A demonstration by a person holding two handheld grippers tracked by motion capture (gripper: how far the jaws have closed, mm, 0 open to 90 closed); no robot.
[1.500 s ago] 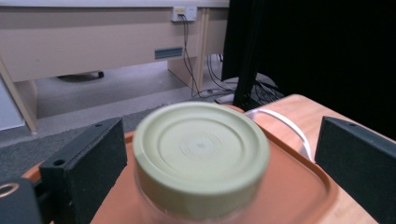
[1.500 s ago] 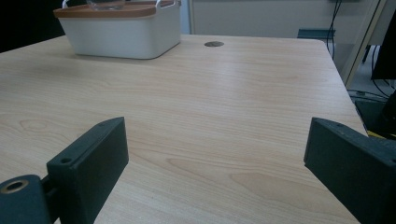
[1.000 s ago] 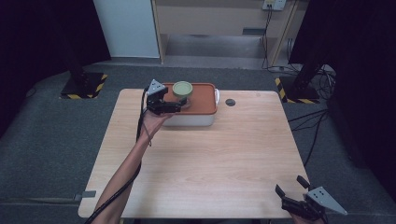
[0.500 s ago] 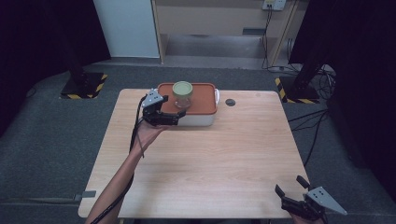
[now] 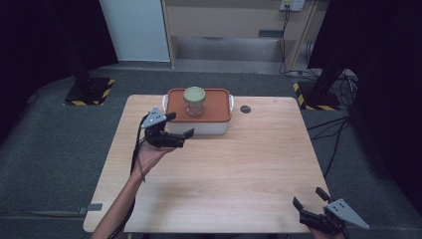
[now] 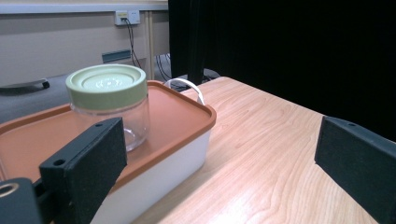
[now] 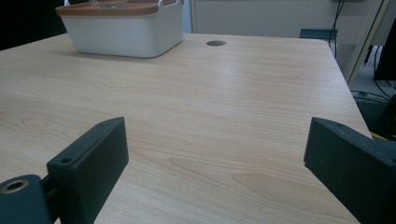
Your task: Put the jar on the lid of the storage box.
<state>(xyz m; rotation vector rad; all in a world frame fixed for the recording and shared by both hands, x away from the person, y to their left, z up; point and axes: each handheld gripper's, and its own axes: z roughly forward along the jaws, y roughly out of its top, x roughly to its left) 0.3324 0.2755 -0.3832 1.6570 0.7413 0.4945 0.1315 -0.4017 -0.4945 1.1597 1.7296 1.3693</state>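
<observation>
Back from the box (image 5: 199, 117) comes our left gripper (image 5: 180, 125), fingers apart, now left of centre in the high view. We see the jar (image 5: 194, 101) standing on the box's orange lid, upper centre. Our right gripper (image 5: 313, 198) waits lower right, fingers apart, on the table (image 5: 239, 164).

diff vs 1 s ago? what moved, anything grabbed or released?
The left tongs pulled back from the jar toward the person, off the orange-lidded box to the table's near-left side of it. They are open and empty; whether they had gripped the jar a second ago cannot be told. Jar, box and the open right tongs at the near right corner stayed put.
</observation>
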